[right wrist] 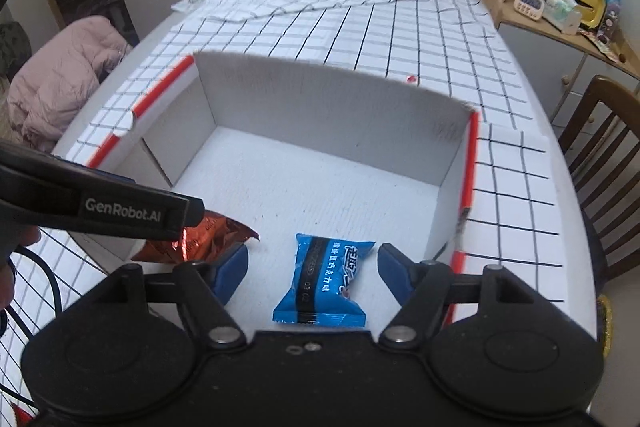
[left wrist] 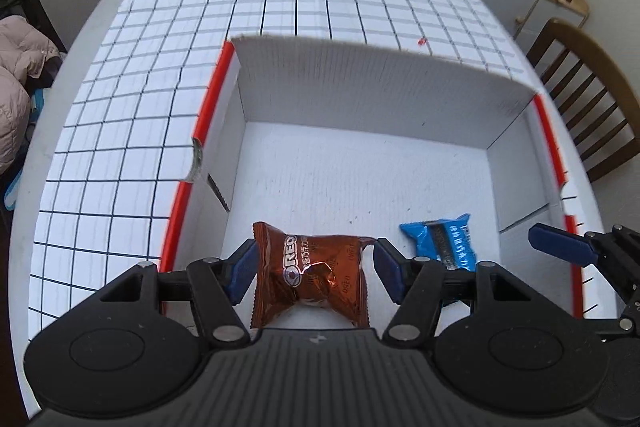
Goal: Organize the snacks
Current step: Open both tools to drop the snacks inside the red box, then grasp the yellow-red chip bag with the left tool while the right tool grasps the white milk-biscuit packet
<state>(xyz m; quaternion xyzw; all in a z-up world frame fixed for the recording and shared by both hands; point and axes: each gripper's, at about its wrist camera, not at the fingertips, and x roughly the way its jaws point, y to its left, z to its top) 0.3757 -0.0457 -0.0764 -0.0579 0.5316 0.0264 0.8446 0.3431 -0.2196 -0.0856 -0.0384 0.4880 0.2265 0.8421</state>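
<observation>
- My left hand-held gripper (left wrist: 314,273) stands open around the brown Oreo packet (left wrist: 310,273). The blue pads flank it without pressing, so I hold nothing.
- My right hand-held gripper (right wrist: 312,273) is open too, with the blue snack packet (right wrist: 326,281) lying loose between its fingers and clear of both.
- Both packets rest on the floor of the white box (left wrist: 360,95), near its front edge, the blue one just to the right of the brown one. The box sits on the counter (left wrist: 120,131) with its checked cloth.
- I judge these packets light, crinkly and slippery, with puffed air inside and brittle biscuits.
- I would pinch across the middle of the body, gently, or take the flat crimped end seam, which gives a firmer hold without crushing the contents.
</observation>
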